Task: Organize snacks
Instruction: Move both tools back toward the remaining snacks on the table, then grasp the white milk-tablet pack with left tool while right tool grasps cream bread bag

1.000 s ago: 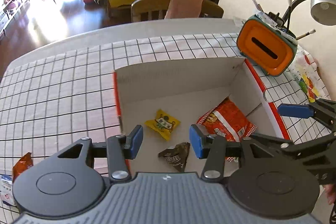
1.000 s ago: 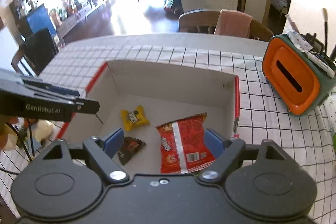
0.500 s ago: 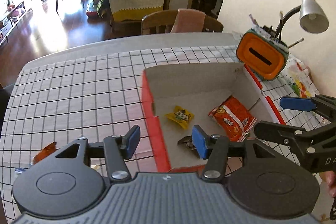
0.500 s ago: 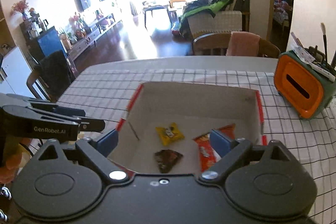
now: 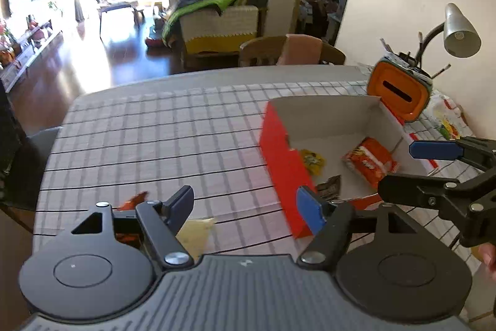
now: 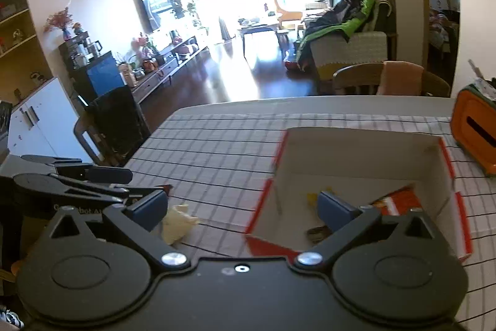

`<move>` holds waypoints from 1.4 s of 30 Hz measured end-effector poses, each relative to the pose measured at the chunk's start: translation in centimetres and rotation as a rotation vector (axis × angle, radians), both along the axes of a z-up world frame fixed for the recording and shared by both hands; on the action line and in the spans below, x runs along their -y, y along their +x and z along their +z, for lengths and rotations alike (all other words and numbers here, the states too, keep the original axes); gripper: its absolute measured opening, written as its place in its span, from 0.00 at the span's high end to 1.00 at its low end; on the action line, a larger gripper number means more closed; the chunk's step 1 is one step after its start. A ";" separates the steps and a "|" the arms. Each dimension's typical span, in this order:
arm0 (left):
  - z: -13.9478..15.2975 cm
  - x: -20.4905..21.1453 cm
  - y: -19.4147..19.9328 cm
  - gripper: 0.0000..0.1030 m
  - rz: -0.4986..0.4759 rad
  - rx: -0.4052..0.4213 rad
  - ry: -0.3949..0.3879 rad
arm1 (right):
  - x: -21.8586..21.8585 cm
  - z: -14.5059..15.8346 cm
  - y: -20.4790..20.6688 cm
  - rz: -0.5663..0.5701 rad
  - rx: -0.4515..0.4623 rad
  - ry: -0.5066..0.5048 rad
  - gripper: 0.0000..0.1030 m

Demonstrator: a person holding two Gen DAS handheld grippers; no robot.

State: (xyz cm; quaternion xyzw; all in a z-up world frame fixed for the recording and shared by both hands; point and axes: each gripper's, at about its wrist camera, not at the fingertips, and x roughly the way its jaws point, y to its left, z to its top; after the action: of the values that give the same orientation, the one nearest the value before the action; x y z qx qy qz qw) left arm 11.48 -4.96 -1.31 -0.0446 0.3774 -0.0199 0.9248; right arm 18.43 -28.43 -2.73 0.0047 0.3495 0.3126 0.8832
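1. My left gripper (image 5: 245, 208) has just been opening its jaws; they stand apart with nothing between them, over the checked tablecloth (image 5: 161, 145).
2. My right gripper (image 6: 243, 208) has likewise been spreading and is wide open, holding nothing; one finger hangs over the cloth, the other over the box.
3. Just beyond my left finger lie a pale yellow packet (image 5: 195, 233) and an orange wrapper (image 5: 133, 200) on the cloth, outside the box.
4. The red-and-white box (image 5: 279, 151) sits to the right, open on top.
5. Inside it are a dark wrapper (image 5: 330, 186), a yellow candy packet (image 5: 313, 160) and a red chip bag (image 5: 370, 160), lying apart.
6. Behind the box stands an orange holder (image 5: 400, 90) beside a desk lamp (image 5: 458, 31).
7. Past the table's far edge is a wooden chair (image 5: 263, 51).
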 end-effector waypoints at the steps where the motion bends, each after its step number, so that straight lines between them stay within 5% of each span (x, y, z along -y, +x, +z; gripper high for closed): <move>1: 0.0 -0.5 -0.5 0.29 0.002 0.008 0.004 | -0.5 -0.1 -0.3 0.005 0.003 -0.003 0.00; 10: -1.1 -6.4 -4.3 0.16 0.038 0.024 -0.023 | -4.5 -1.8 -1.7 0.026 -0.020 -0.028 0.00; 19: -3.0 -11.9 -6.5 0.15 0.097 0.030 -0.024 | -7.6 -3.8 -2.6 0.025 -0.063 -0.044 0.00; 42: -11.7 -21.3 -1.9 0.15 0.144 -0.249 0.010 | -17.2 -10.0 1.1 0.160 -0.039 -0.306 0.03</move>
State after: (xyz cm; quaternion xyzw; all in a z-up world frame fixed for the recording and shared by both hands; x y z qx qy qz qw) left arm 9.62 16.29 -12.99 -0.0693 0.4851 0.0541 0.8700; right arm 19.58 -11.27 -12.72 -0.1514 0.4094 0.3247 0.8391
